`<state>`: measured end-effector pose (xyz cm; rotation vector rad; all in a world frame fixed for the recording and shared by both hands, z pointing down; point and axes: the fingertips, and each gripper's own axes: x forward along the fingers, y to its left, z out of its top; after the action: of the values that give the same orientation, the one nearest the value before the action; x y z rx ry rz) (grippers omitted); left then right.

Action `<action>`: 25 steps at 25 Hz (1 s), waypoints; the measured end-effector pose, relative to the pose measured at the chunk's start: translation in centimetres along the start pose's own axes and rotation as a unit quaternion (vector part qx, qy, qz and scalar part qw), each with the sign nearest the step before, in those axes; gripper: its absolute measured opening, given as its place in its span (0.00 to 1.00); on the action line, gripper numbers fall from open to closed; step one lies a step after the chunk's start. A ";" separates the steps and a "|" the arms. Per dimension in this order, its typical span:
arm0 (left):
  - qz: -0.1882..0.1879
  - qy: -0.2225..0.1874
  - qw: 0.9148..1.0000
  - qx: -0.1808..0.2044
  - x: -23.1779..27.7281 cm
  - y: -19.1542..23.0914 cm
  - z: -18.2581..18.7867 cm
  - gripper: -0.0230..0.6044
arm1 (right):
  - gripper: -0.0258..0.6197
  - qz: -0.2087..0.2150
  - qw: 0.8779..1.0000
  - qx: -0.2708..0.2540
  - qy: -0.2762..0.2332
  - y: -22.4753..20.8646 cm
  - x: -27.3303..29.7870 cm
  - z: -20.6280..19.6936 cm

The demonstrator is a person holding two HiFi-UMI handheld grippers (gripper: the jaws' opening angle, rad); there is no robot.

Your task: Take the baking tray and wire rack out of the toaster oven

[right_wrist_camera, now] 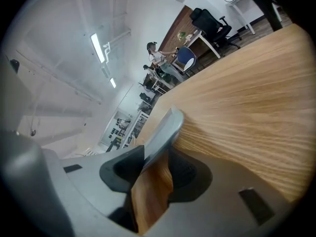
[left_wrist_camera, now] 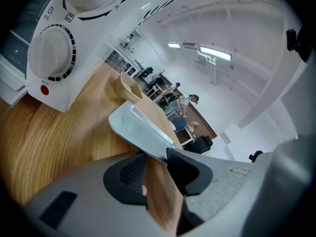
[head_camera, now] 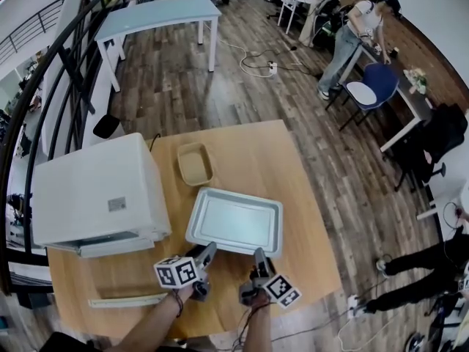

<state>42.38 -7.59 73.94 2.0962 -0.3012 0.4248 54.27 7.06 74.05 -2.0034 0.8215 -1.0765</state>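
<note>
The silver baking tray [head_camera: 234,222] lies level at the middle of the wooden table [head_camera: 300,189], to the right of the white toaster oven [head_camera: 99,189]. My left gripper [head_camera: 207,250] is shut on the tray's near left rim, and my right gripper [head_camera: 259,256] on its near right rim. In the left gripper view the tray's edge [left_wrist_camera: 143,132] runs between the dark pads of my left gripper [left_wrist_camera: 155,163]. The right gripper view shows the rim [right_wrist_camera: 165,130] pinched in my right gripper [right_wrist_camera: 155,164]. I cannot tell whether the tray touches the table. The oven's inside is hidden.
A small tan dish [head_camera: 195,163] sits on the table just beyond the tray, beside the oven. A pale bar [head_camera: 128,299] lies low in front of the oven at the near left. Beyond the table are a wooden floor, a blue table [head_camera: 157,17] and people at desks.
</note>
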 end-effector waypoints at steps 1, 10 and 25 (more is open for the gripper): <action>0.003 0.001 1.000 -0.001 0.2 0.2 -0.1 0.24 | 0.27 -0.001 1.000 0.000 0.003 -0.2 0.3 0.0; 0.007 0.006 1.000 -0.016 2.0 1.2 0.2 0.23 | 0.28 -0.013 1.000 -0.007 0.019 -1.4 2.3 0.0; 0.028 0.042 0.997 -0.061 2.9 2.6 -1.9 0.23 | 0.25 -0.045 0.997 0.012 0.055 -2.8 3.1 -1.4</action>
<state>43.66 -7.48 78.11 1.9492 -0.3279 0.5146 55.01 5.78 78.15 -1.9924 0.7765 -1.2519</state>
